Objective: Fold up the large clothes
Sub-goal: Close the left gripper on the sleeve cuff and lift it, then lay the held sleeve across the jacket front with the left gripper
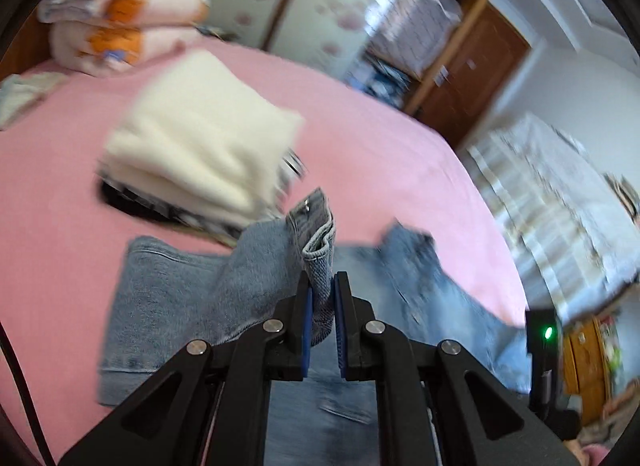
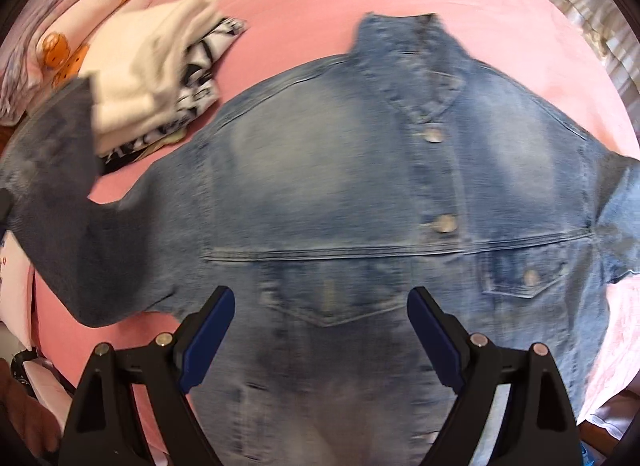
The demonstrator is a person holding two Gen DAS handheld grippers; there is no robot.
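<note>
Left gripper tilted, pinching sleeve cuff

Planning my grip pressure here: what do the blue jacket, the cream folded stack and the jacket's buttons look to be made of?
Faded blue denim jacket: heavy woven cotton by its look, with washed pale patches and stitched seams. Cream folded garment: probably soft fleece or knit, its surface fuzzy, though blurred. Round silvery buttons: likely metal, with a dull shine.
</note>
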